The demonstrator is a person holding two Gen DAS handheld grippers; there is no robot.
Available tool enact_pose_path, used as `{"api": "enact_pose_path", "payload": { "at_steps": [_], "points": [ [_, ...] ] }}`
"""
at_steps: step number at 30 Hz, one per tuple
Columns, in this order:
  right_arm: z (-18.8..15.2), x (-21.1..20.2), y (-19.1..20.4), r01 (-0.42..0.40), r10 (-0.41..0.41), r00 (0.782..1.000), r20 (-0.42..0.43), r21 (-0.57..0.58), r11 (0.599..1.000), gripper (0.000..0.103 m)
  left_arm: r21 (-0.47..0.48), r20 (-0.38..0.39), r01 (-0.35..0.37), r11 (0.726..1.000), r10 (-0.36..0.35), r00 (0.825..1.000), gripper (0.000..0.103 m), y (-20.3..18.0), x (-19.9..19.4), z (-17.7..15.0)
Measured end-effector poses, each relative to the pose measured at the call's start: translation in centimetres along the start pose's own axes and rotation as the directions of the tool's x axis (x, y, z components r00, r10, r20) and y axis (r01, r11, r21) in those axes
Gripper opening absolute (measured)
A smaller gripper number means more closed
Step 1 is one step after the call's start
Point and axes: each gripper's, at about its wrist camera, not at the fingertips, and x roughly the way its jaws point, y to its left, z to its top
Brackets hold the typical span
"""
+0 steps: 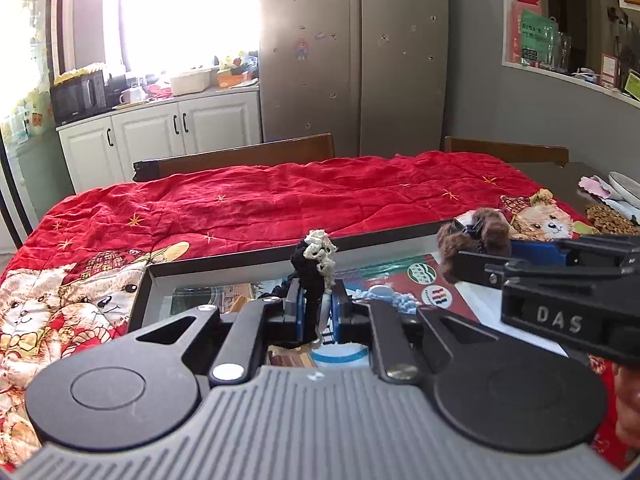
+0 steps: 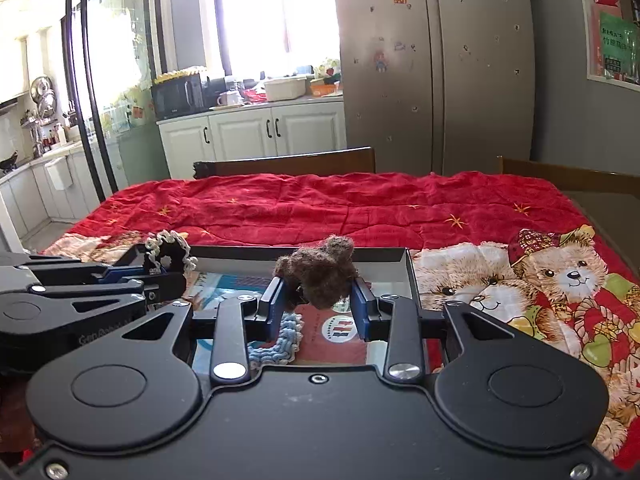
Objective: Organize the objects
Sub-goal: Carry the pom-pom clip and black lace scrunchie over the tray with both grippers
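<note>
A black hair tie with cream lace trim [image 1: 316, 256] stands up between the blue pads of my left gripper [image 1: 316, 304], which is shut on it. My right gripper [image 2: 318, 304] is shut on a brown fuzzy hair tie [image 2: 320, 276]. Both grippers hover side by side over a shallow black-rimmed box [image 2: 248, 252] with a printed bottom. A light blue knitted hair tie [image 2: 276, 344] lies inside the box. In the left wrist view the right gripper [image 1: 500, 256] and its brown hair tie [image 1: 476, 232] sit to the right. In the right wrist view the left gripper [image 2: 160, 268] sits to the left.
A red quilt with teddy bear prints [image 2: 360, 208] covers the table under the box. Two wooden chair backs [image 1: 240, 156] stand at the far edge. Plates and small items [image 1: 616, 200] lie at the table's right end. A fridge [image 1: 352, 60] and white cabinets stand behind.
</note>
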Motion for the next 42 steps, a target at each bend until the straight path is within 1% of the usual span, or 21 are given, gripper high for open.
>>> {"api": "enact_pose_path", "payload": {
  "at_steps": [3,7,10,17,23,42],
  "points": [
    [-0.3,1.0,0.0,0.008,-0.008,1.0,-0.007,-0.003,1.0,0.034,-0.005,0.002,-0.003,1.0,0.003,1.0,0.016,0.0,0.7,0.0],
    [-0.8,1.9,-0.1,0.02,-0.02,1.0,-0.006,-0.008,1.0,0.034,-0.015,-0.016,0.002,1.0,-0.002,1.0,0.016,0.0,1.8,-0.4],
    [-1.1,2.5,-0.5,0.007,-0.006,1.0,-0.009,0.016,1.0,0.034,-0.005,-0.03,0.006,1.0,-0.006,1.0,0.016,-0.2,2.4,-0.7],
    [-2.0,3.9,-0.9,0.007,-0.007,0.999,-0.034,0.007,1.0,0.034,0.0,-0.042,-0.001,1.0,0.001,0.999,0.016,0.0,3.1,-1.0],
    [-2.3,4.1,-1.4,-0.002,0.003,0.999,-0.039,0.028,1.0,0.034,0.009,-0.05,-0.003,1.0,0.003,0.999,0.016,-0.1,3.4,-1.2],
    [-2.7,4.5,-0.8,-0.016,0.016,0.998,-0.053,0.008,1.0,0.034,0.057,-0.079,-0.001,0.998,0.005,0.997,0.016,-1.0,4.2,-1.9]
  ]
}}
